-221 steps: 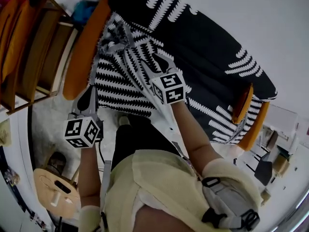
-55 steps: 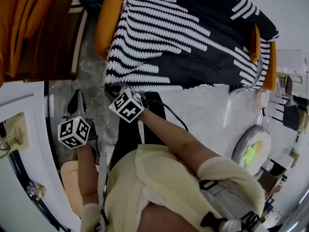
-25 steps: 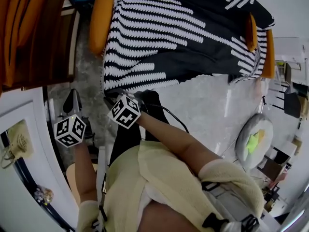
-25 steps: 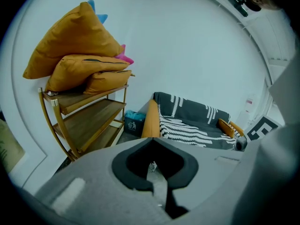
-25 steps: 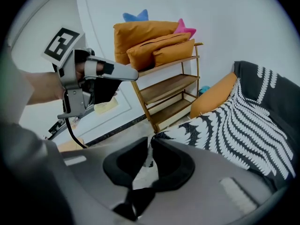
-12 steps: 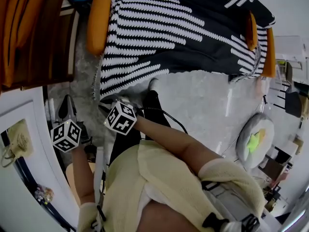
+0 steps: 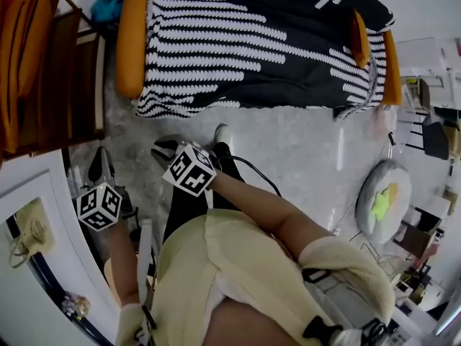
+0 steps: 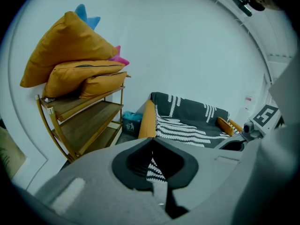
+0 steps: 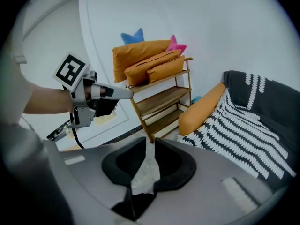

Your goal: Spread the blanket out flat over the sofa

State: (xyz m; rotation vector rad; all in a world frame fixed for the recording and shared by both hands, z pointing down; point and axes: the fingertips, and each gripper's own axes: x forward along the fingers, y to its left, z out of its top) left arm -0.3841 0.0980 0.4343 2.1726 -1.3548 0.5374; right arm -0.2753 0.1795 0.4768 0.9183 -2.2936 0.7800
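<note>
Stepping back has pulled both your claws well clear of the sofa point(image 7: 132, 42), leaving the blanket point(image 7: 252, 42) spread across its seat and back, right claw point(image 9: 149, 141) just eased narrowly open and empty, left claw point(image 8: 152, 140) closed on nothing.

Blanket point(image 7: 252, 42) on sofa point(image 7: 132, 42), shelf point(image 7: 72, 78) left, seemingly apart
</note>
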